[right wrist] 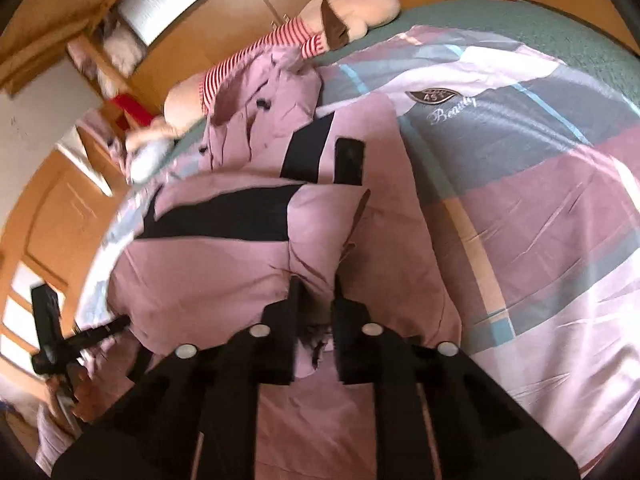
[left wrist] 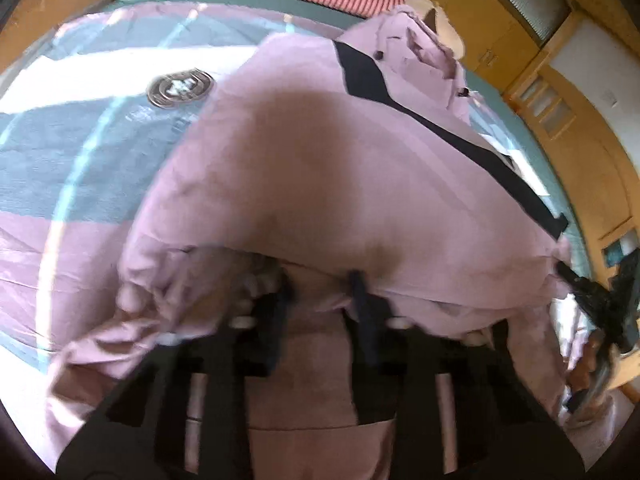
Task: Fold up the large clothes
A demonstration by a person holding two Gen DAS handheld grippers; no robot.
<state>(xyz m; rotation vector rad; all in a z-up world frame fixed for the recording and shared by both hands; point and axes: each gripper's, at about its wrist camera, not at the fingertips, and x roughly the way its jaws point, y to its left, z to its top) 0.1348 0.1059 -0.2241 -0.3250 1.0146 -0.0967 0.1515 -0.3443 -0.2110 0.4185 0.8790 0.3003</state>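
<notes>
Nearest the lens in the left wrist view, the left gripper point(left wrist: 320, 292) has its two dark fingers pushed into the near hem of a pink coat point(left wrist: 320, 168), and the cloth bunches over the fingertips so thickly that I cannot tell whether the jaws are pinched on it or merely under it, though the lifted, ballooning fabric suggests a hold. In the right wrist view the right gripper point(right wrist: 316, 304) stands narrow, its fingers nipped on a fold of the same coat, with dark lining showing between them. The coat lies on a patchwork quilt point(right wrist: 540, 168) spread over a bed, its collar and buttons at the far end, a black stripe point(left wrist: 440, 128) running along it, and a sleeve with a black cuff point(right wrist: 350, 160) laid flat beside the body. Both tools appear to grip the near edge well apart from each other, probably so the hem stays level when it is carried toward the collar. The fold looks only begun. A striped stuffed toy point(right wrist: 352, 12) rests at the far side of the bed, just beside the collar, where it could crowd the landing.
</notes>
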